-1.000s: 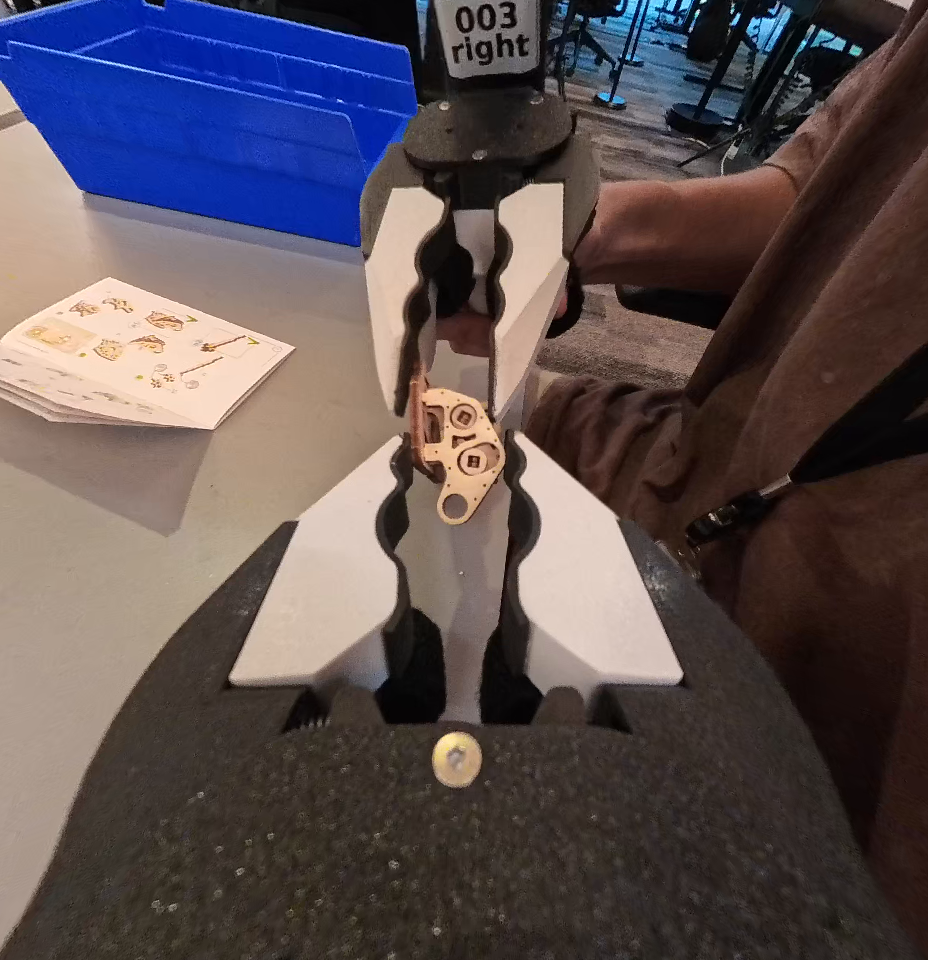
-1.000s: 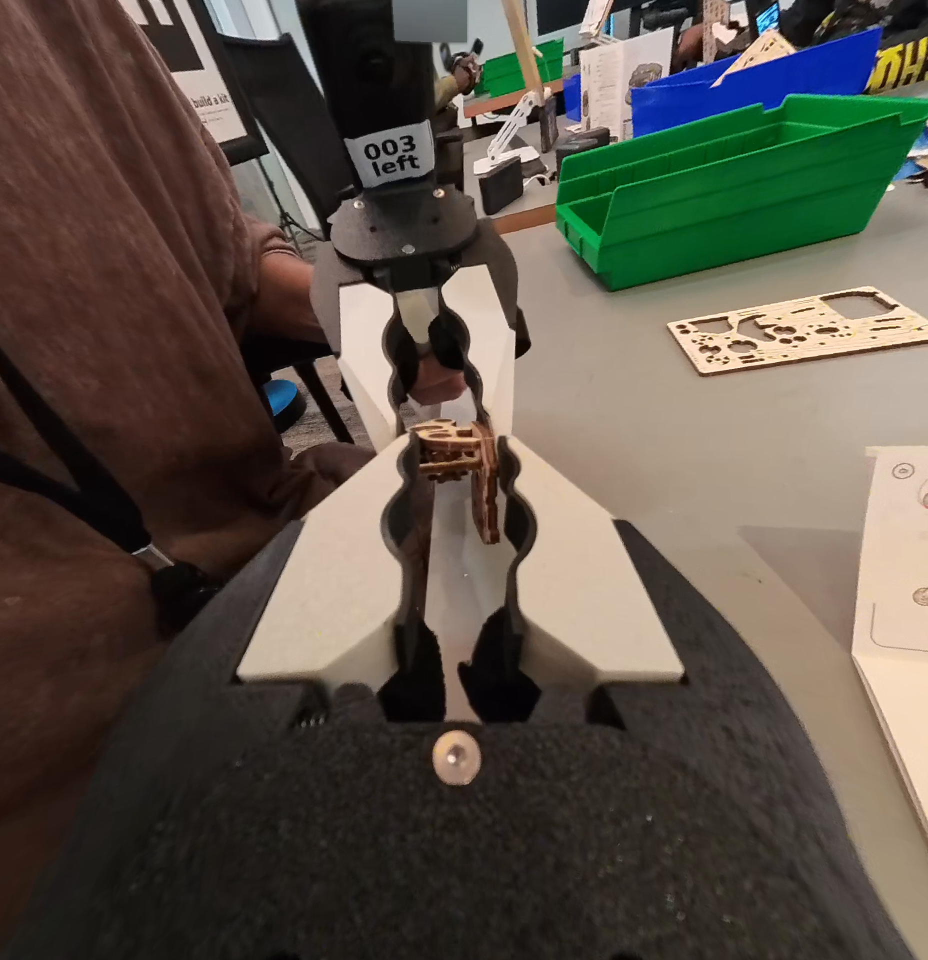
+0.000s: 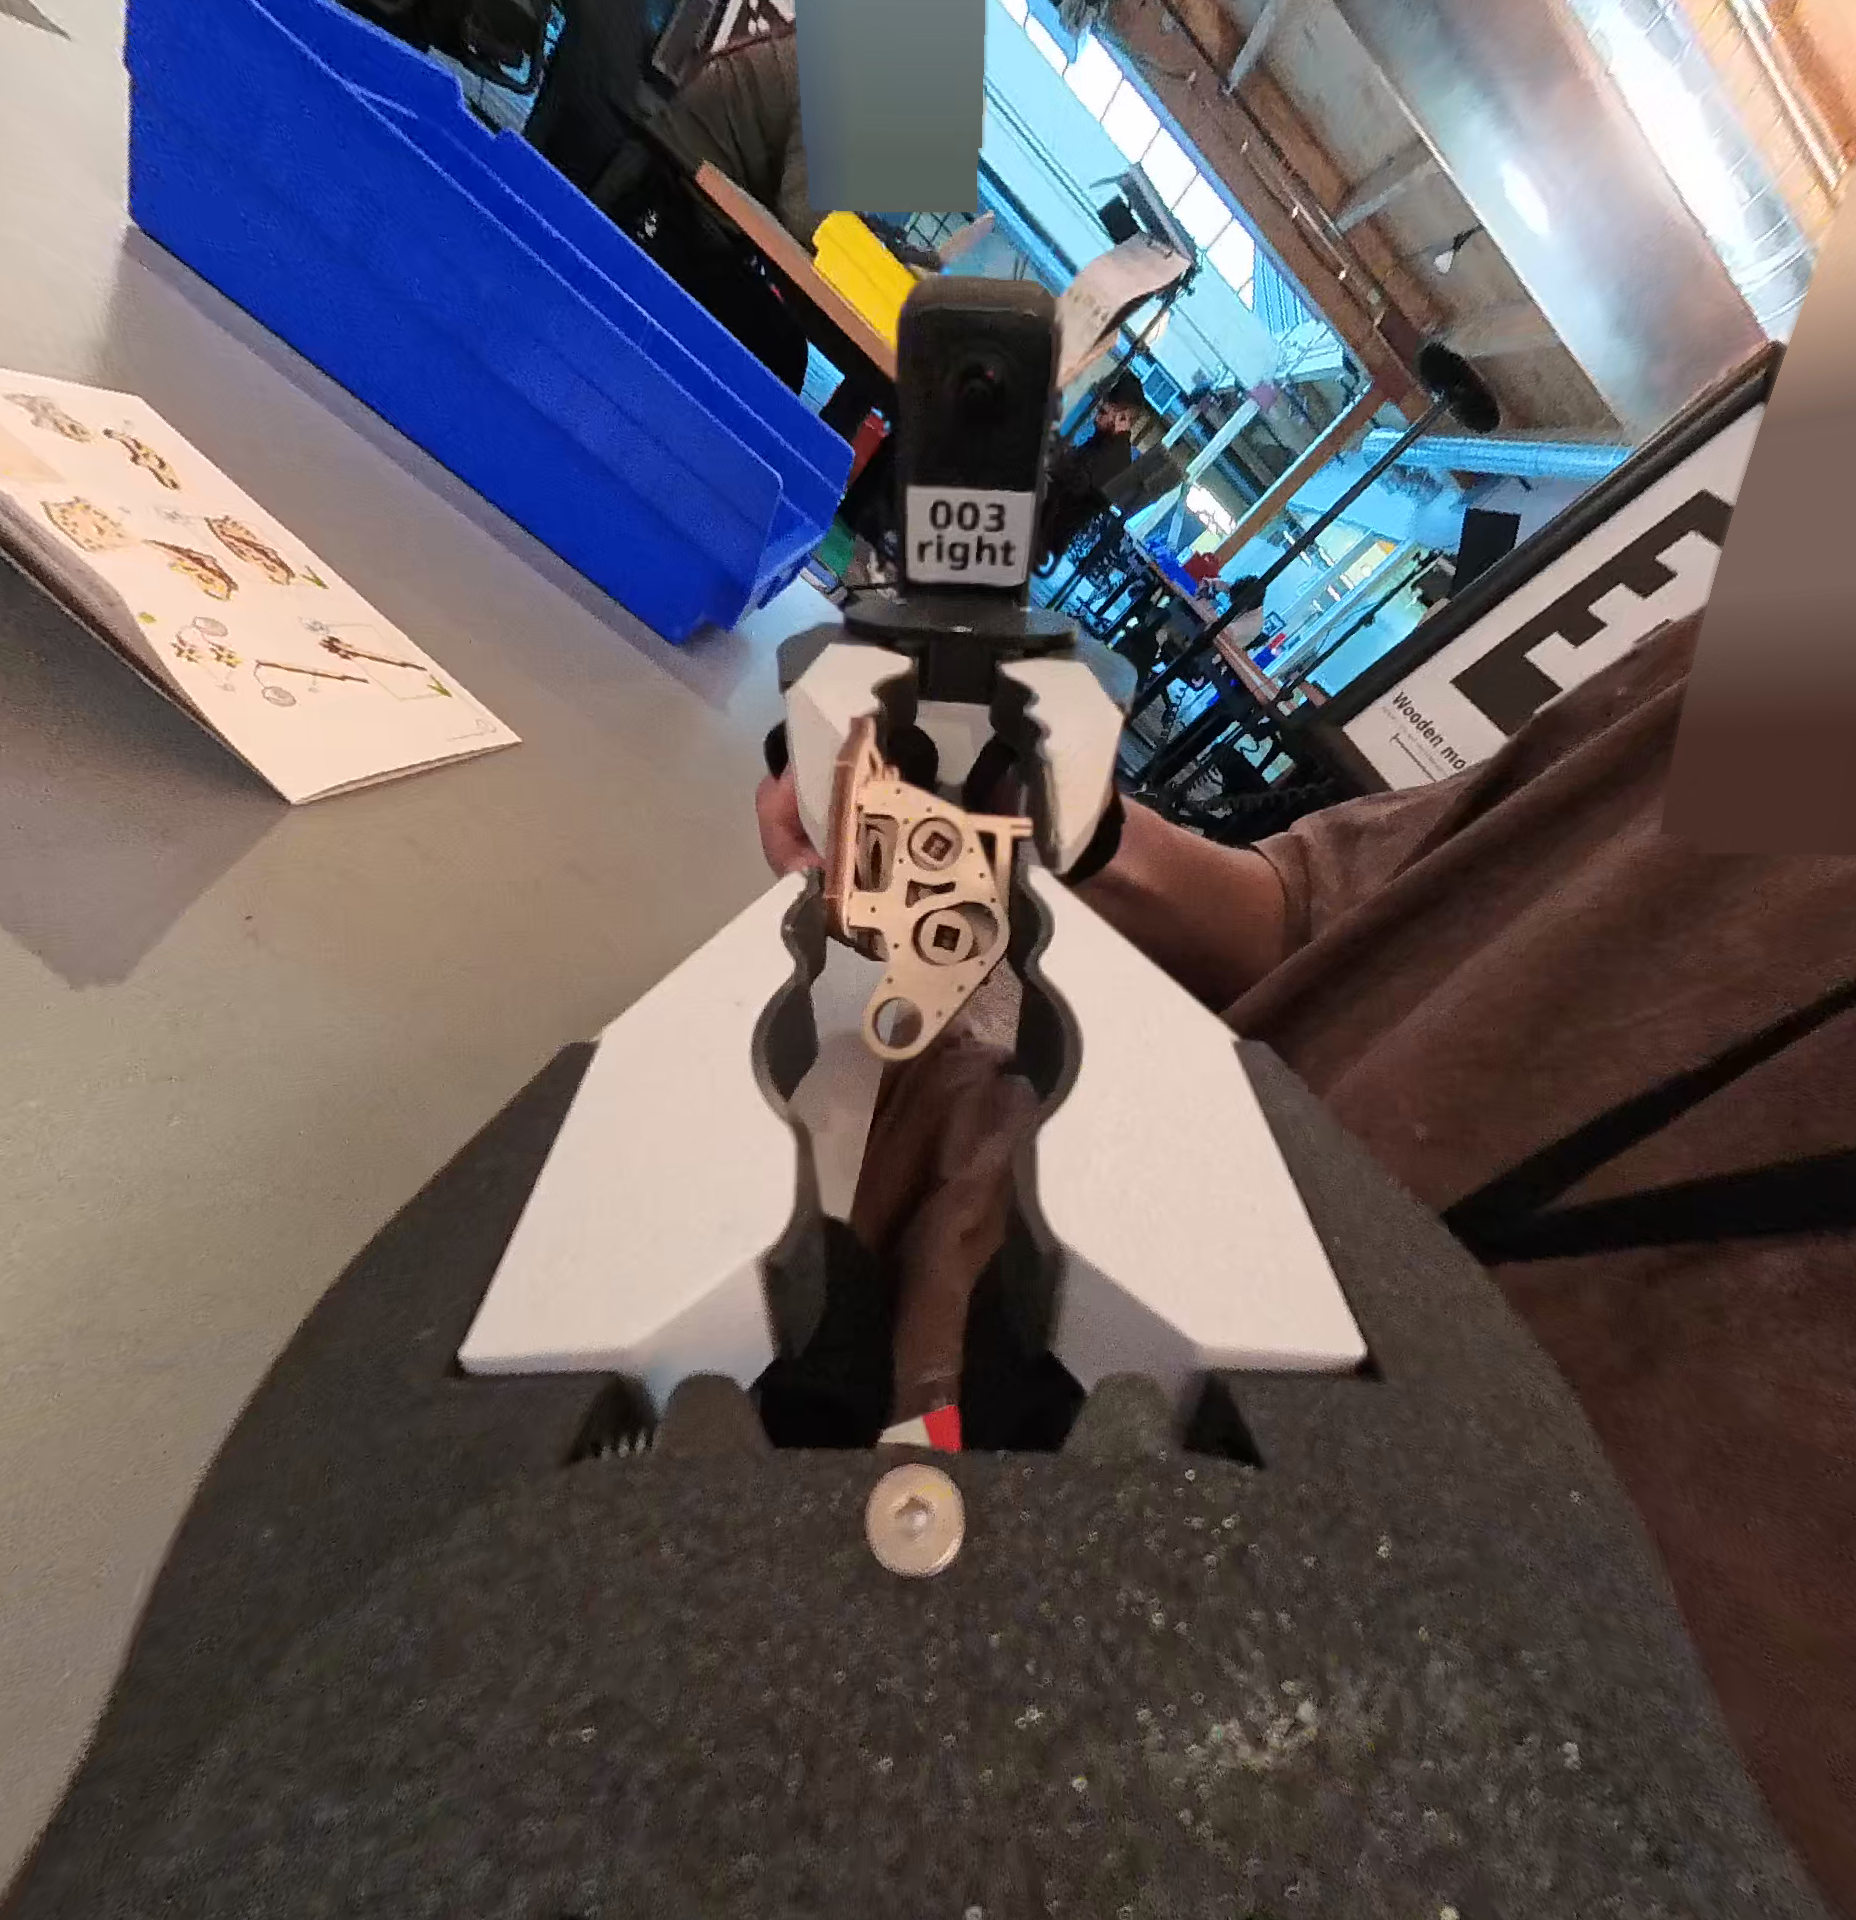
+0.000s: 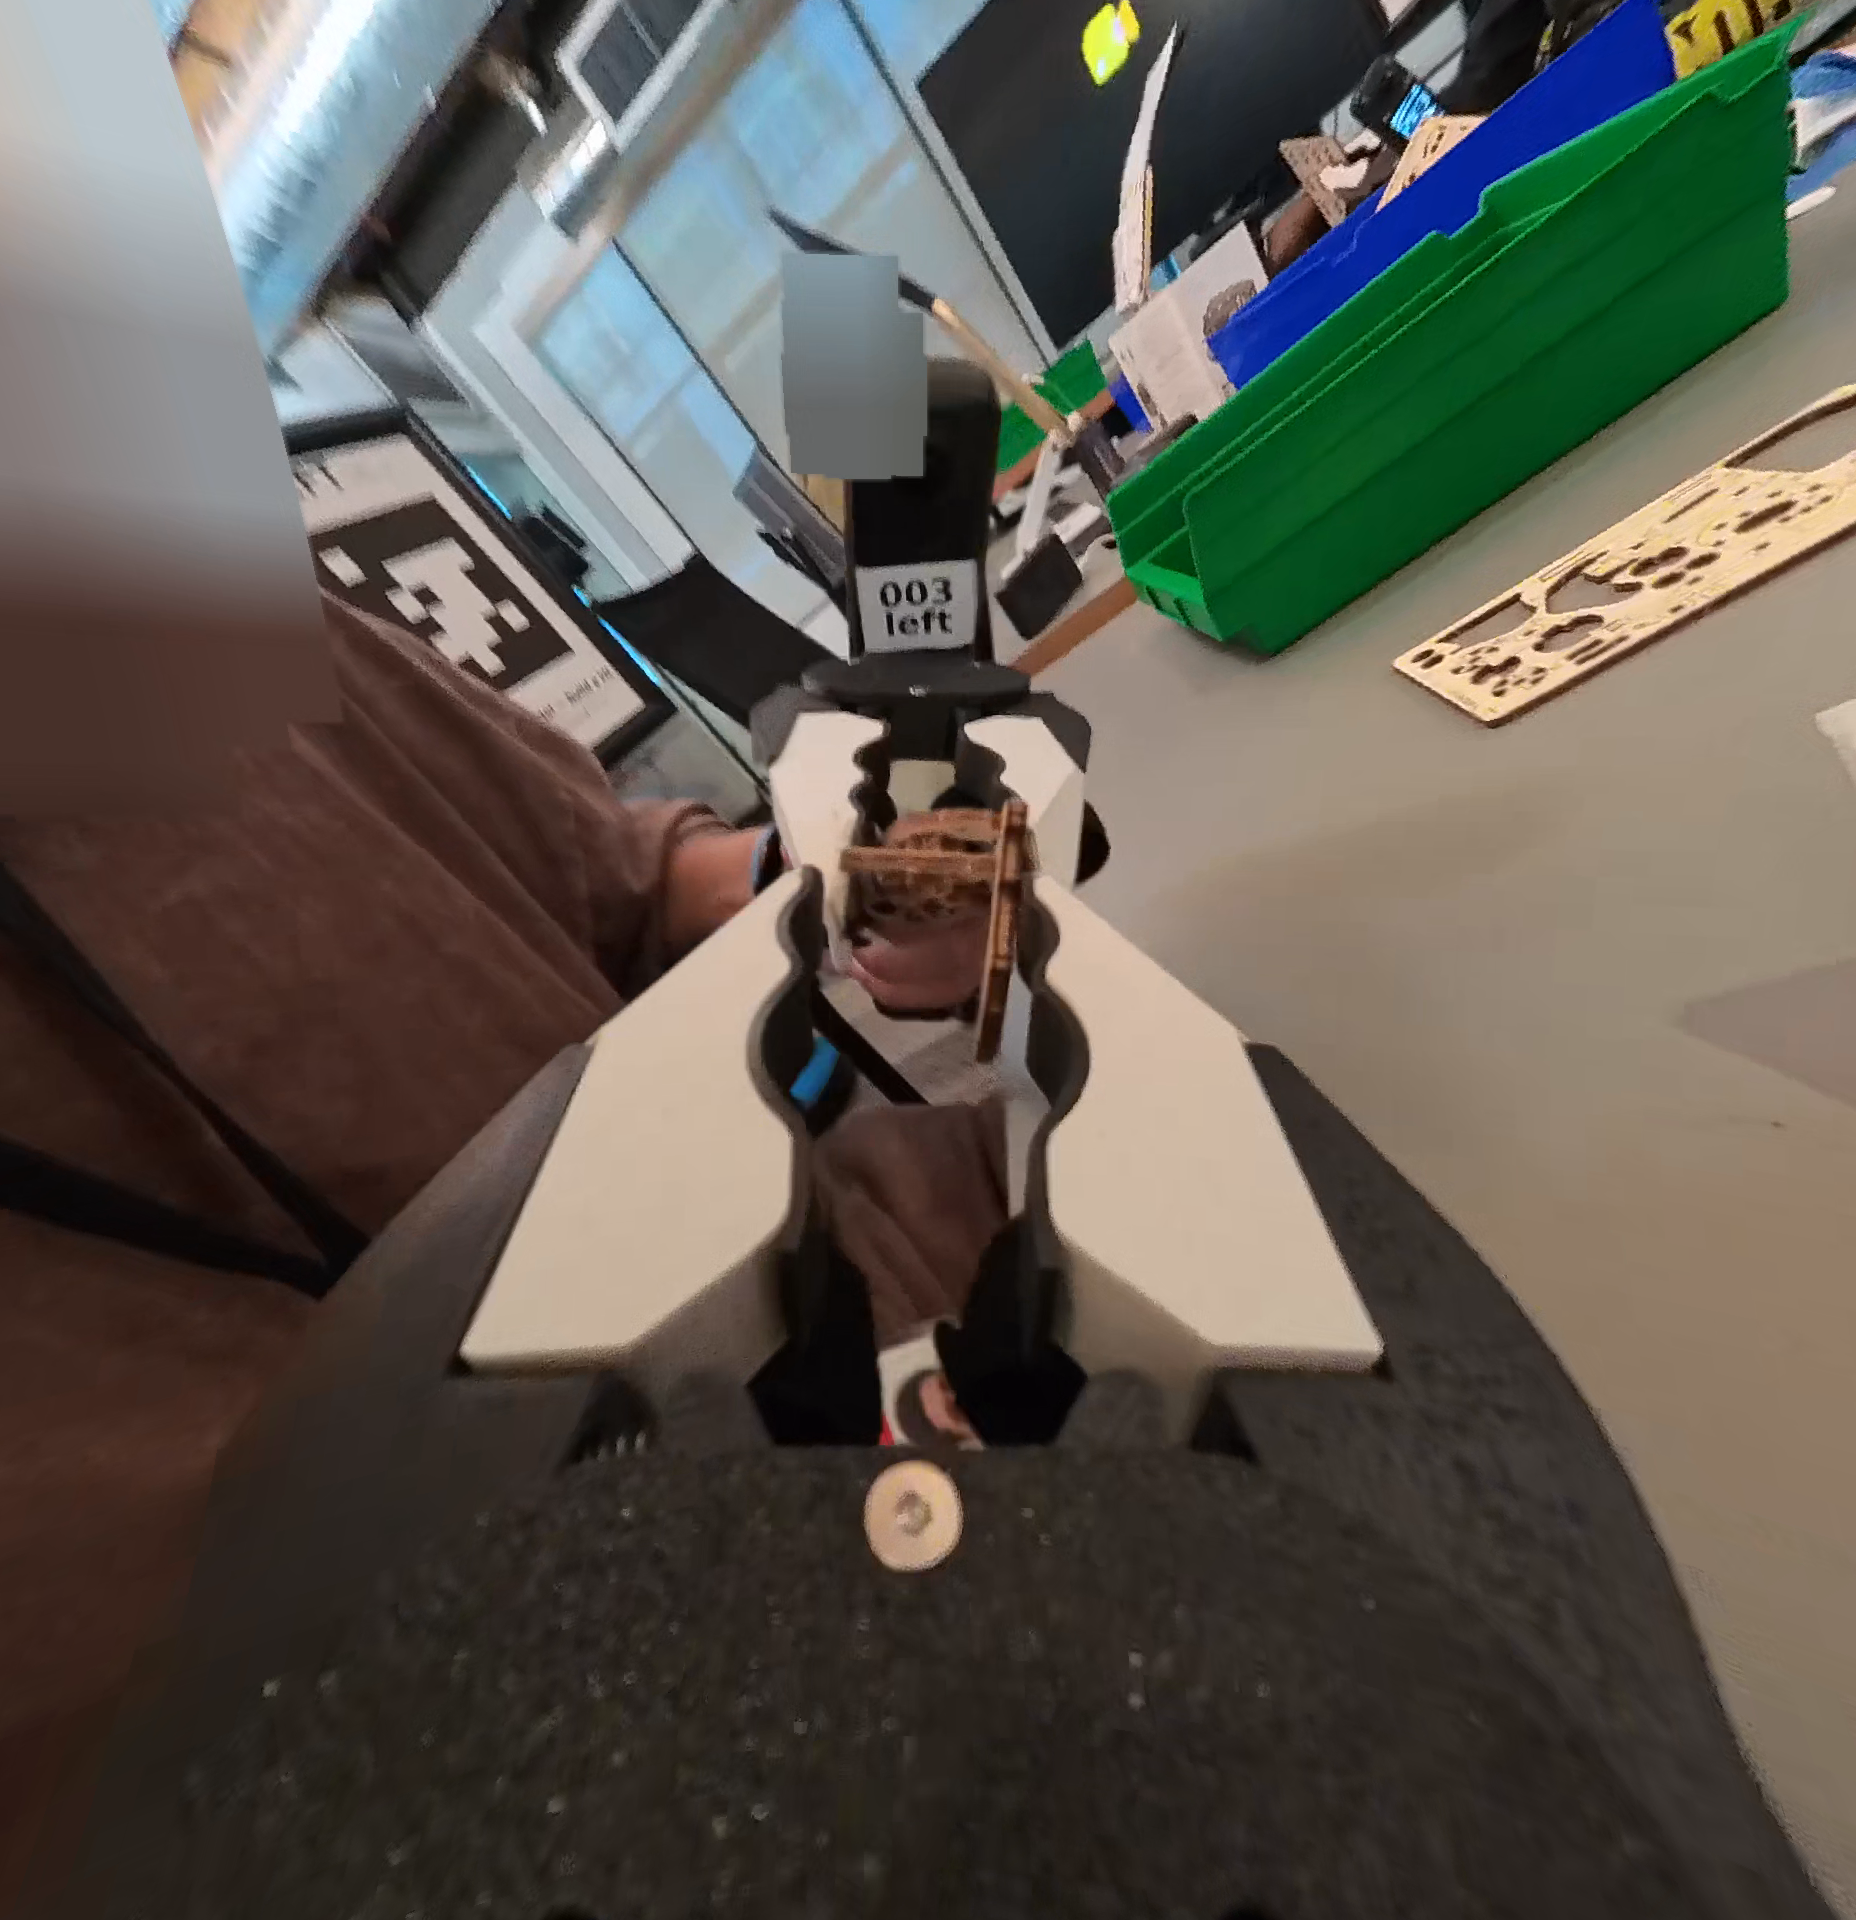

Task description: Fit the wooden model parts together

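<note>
Two grippers tip to tip above the desk [image 3: 332, 1039], left gripper [image 3: 919, 914] fingers pinching the wooden model [image 3: 929, 904], right gripper [image 4: 924, 914] fingers around it too (grip unclear).

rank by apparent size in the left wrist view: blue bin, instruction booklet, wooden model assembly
1. blue bin
2. instruction booklet, at the frame's edge, partly cut off
3. wooden model assembly, smallest though nearest the camera, so it is truly smallest

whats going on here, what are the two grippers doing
A person holds a hand-held gripper in each hand, tip to tip above the grey table. Between them is a small wooden model piece, lifted off the table. The left hand-held gripper and the right hand-held gripper both appear closed on it. A booklet lies nearby.
</note>
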`<state>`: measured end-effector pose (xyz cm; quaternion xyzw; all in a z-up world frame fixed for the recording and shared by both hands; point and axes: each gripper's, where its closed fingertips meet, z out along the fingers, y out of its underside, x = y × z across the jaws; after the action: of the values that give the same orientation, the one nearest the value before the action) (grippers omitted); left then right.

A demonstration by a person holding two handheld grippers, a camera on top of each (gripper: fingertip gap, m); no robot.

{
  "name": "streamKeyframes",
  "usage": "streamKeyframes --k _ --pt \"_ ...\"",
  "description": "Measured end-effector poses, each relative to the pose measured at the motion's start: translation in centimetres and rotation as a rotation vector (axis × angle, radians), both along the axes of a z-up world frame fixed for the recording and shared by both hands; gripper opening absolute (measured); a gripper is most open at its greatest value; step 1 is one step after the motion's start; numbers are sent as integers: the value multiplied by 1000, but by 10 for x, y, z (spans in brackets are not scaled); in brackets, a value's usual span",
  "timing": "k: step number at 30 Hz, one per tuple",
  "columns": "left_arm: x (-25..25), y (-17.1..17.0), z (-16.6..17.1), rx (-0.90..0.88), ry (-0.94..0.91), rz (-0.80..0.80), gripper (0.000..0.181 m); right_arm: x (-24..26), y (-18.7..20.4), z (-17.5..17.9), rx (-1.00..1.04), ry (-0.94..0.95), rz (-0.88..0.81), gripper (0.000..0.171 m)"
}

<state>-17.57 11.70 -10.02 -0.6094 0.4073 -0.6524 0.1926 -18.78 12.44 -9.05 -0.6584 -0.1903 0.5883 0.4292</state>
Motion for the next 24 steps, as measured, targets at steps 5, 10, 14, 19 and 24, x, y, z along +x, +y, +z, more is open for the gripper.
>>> streamKeyframes --k 5,10,14,19,24 --pt "3 3 1 -33 -8 30 32 0 6 0 -69 65 -23 32" --pt "4 5 0 -21 -1 50 33 1 8 0 -104 93 -35 33" --pt "6 5 1 -39 -9 60 33 2 10 1 -91 91 -51 32" --pt "6 3 1 -37 -14 56 33 2 9 2 -37 42 -65 32" --pt "6 3 -1 -9 -11 67 33 1 9 -1 -30 31 -55 32"
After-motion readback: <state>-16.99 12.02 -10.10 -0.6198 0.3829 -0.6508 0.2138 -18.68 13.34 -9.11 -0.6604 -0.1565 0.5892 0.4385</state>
